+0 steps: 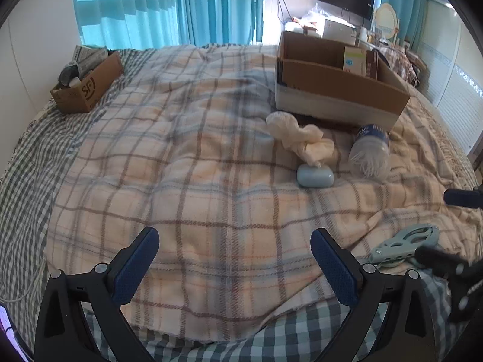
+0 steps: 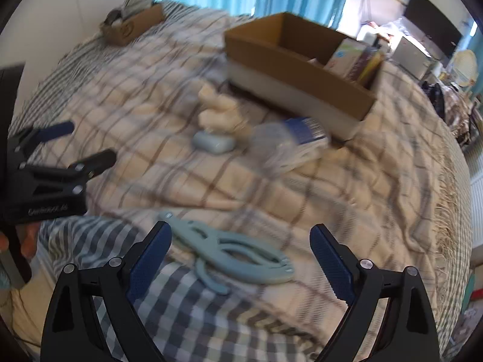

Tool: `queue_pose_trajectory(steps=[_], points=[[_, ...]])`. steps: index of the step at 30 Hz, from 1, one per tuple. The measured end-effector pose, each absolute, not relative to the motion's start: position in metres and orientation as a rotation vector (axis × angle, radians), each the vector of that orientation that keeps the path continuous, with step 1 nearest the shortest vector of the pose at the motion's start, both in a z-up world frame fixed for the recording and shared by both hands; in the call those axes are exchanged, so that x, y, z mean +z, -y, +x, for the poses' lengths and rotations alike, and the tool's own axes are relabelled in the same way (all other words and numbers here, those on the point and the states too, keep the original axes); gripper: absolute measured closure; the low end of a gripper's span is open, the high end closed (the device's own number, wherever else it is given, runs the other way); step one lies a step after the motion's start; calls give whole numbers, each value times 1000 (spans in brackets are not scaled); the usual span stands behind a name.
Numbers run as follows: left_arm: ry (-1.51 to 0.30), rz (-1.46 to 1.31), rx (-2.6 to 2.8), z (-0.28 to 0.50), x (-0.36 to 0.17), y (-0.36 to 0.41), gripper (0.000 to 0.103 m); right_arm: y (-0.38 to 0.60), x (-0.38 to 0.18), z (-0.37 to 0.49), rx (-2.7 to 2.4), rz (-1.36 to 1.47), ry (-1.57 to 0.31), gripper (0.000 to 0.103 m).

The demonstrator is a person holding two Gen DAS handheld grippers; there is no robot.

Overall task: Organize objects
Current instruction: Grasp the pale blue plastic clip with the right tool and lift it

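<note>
Plaid blankets cover the bed (image 1: 193,181), and nearest the right claw (image 2: 240,256) lies a pale blue plastic clip (image 2: 238,253), flat across the seam between checked sheet and plaid throw, with the claw spread wide and empty above it. Likely light, stiff and a little slick, the clip looks best taken across its narrow handle end rather than its looped body. To the side, the left claw (image 1: 234,259) also hangs wide, holding nothing. Farther on rest a small blue oval case (image 1: 315,175), touching a crumpled cream cloth (image 1: 297,137) that should be soft and easy to pinch anywhere, and a toppled clear bottle (image 1: 369,152), probably light and prone to rolling. Beyond them stands the large cardboard box (image 1: 341,90), and a smaller box (image 1: 87,87) sits at the far corner.
</note>
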State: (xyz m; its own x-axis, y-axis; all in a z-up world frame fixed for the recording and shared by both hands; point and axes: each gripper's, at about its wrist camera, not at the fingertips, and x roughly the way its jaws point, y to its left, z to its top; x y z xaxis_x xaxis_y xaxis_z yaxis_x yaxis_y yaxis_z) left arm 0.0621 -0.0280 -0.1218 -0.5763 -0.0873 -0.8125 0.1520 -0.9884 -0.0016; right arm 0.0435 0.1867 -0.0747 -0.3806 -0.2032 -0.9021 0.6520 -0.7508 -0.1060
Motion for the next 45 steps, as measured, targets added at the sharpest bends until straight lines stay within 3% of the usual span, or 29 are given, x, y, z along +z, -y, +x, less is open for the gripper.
queue_pose_trajectory(steps=[4,12,21,23,25,28,36,45], points=[[-132,1438,-2642,60,-133,32,0,-173,-95,43,-2141,1356,-767,11],[-164,1447,-2628,61,-134,35,0,-177,-89,34,-2191,1346,-719,15],[-162,1446,-2609,61,-135,35,0,-157,-114,41,-2051,1384,-829,18],[-157,1448,-2605,61,-135,36,0,-158,-113,36,-2047,1396,-786,31],[-151,1446,-2602,62,-136,36,0,-160,-110,33,-2048,1402,-751,57],[-155,1448,-2598,62,-136,36,0,-162,-102,34,-2077,1361,-796,71],[-167,1456,-2584,60,-142,39,0,-166,-89,7,-2124,1340,-789,84],[-155,1458,-2623,52,-140,25,0,-178,-51,-14,-2112,1292,-538,90]])
